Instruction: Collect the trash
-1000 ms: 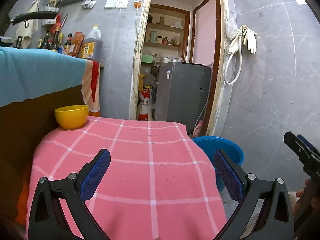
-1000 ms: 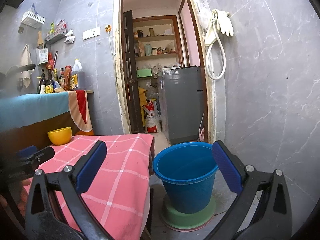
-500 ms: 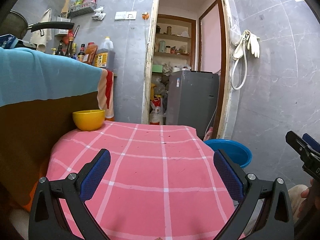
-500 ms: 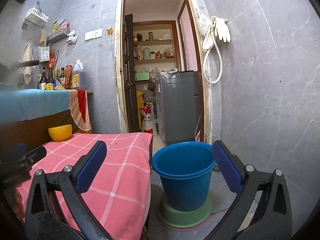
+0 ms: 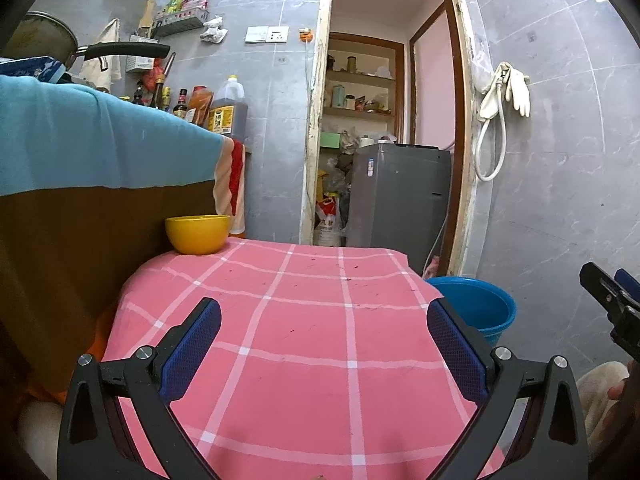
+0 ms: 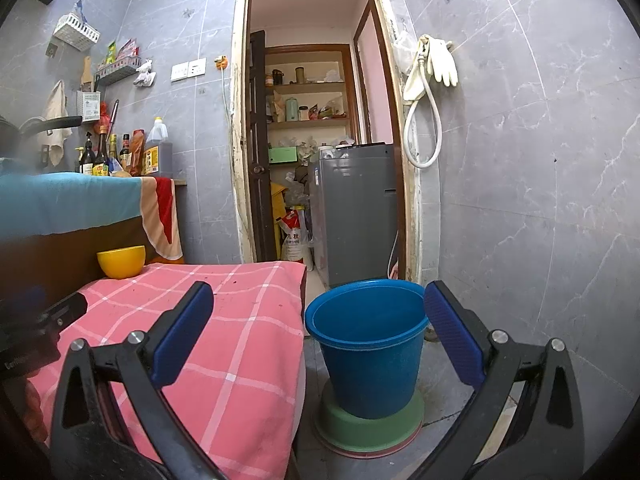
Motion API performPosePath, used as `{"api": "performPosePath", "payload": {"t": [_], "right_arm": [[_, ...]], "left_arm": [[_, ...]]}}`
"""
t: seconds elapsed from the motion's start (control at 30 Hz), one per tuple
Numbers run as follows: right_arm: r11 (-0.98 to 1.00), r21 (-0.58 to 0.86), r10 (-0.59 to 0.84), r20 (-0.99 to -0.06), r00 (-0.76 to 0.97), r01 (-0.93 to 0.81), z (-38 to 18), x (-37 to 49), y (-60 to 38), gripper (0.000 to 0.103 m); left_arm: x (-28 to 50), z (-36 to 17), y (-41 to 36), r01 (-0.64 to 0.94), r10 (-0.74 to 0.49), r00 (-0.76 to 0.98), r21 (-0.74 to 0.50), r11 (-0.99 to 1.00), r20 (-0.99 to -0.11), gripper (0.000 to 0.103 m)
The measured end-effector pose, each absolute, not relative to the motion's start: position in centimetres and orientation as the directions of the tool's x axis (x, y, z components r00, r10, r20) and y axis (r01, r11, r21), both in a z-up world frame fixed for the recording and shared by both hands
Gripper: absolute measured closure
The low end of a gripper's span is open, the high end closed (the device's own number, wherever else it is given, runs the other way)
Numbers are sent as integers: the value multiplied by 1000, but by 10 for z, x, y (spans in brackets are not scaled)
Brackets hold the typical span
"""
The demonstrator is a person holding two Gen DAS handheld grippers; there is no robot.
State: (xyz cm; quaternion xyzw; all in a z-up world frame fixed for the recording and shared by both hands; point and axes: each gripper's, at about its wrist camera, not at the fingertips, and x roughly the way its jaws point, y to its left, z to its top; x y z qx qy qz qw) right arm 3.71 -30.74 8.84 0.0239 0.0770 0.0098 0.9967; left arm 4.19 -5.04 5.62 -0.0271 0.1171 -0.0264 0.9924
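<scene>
A blue bucket (image 6: pixel 370 348) stands on the floor on stacked green and pink basins (image 6: pixel 368 430), just right of the table; its rim (image 5: pixel 476 304) also shows past the table corner in the left wrist view. My left gripper (image 5: pixel 322 340) is open over the pink checked tablecloth (image 5: pixel 304 320), holding nothing. My right gripper (image 6: pixel 318 332) is open too, level with the bucket's rim and a short way back from it. Only tiny dark specks lie on the cloth. The inside of the bucket is hidden.
A yellow bowl (image 5: pixel 198 234) sits at the table's far left corner beside a tall counter under a blue cloth (image 5: pixel 92 140). Bottles (image 6: pixel 120 156) line that counter. Beyond is a doorway with a grey appliance (image 6: pixel 354 208). Grey tiled wall (image 6: pixel 520 160) closes the right side.
Both cameras have drawn back and dropped a little, so the table and bucket look slightly farther and higher in view. Both grippers stayed open and empty.
</scene>
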Motion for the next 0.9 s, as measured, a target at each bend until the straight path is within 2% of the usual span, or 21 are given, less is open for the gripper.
{"api": "performPosePath", "payload": {"t": [0.43,0.9], "right_arm": [[999,24,35,-128,991,-33,72,34,-298,0],[999,12,43,-170,985,-42,54,42,-293,0]], "left_arm": [[35,37,-45,5,-19,975,-61,998,-223,2],[32,22,-43,-9,-6,975,-65,998,-223,2]]}}
